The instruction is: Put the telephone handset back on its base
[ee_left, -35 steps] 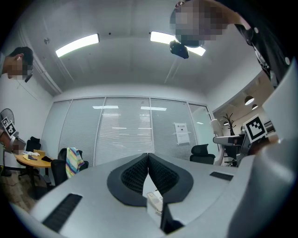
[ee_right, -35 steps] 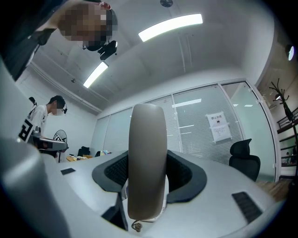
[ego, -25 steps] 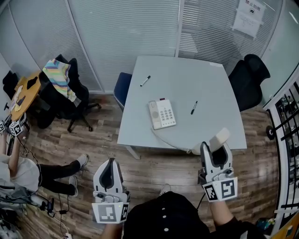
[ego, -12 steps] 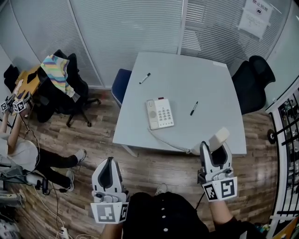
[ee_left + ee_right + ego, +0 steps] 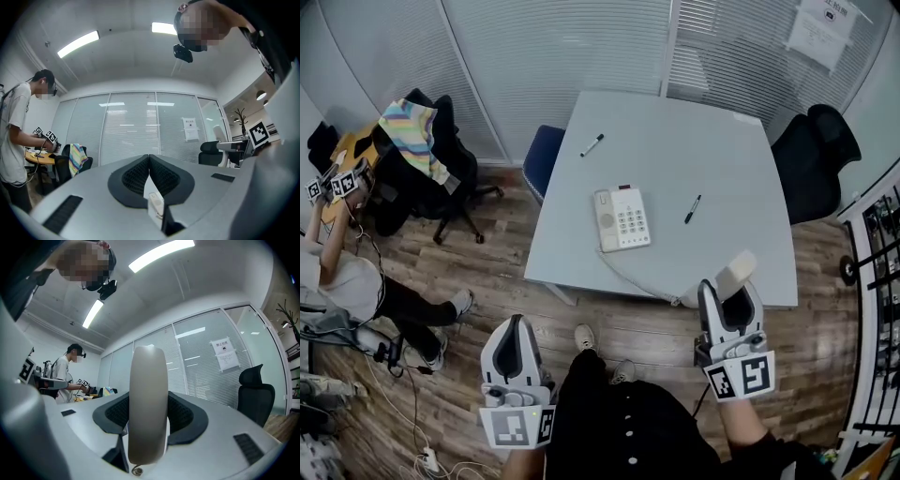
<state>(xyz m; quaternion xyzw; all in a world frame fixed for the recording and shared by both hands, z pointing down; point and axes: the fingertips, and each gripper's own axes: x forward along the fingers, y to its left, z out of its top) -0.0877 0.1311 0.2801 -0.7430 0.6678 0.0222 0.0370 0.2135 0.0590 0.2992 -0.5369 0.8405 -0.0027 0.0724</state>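
The white telephone base (image 5: 622,218) lies on the grey table (image 5: 675,141), keypad up, its cradle side bare. Its cream handset (image 5: 736,275) is off the base, standing upright in my right gripper (image 5: 731,292), which is shut on it over the table's near right edge. A coiled cord (image 5: 642,287) runs from the base to the handset. In the right gripper view the handset (image 5: 147,404) fills the gap between the jaws. My left gripper (image 5: 518,330) hangs over the wooden floor, short of the table, shut and holding nothing; its pads (image 5: 140,174) meet.
Two black pens (image 5: 592,145) (image 5: 693,208) lie on the table. A black chair (image 5: 820,155) stands at its right, a blue chair (image 5: 542,164) at its far left. Further left are a chair with a striped cloth (image 5: 408,131) and a person (image 5: 342,277).
Both grippers keep their poses, the handset still gripped. The view has shifted a little towards the table, and my foot has stepped forward. The person at left has moved.
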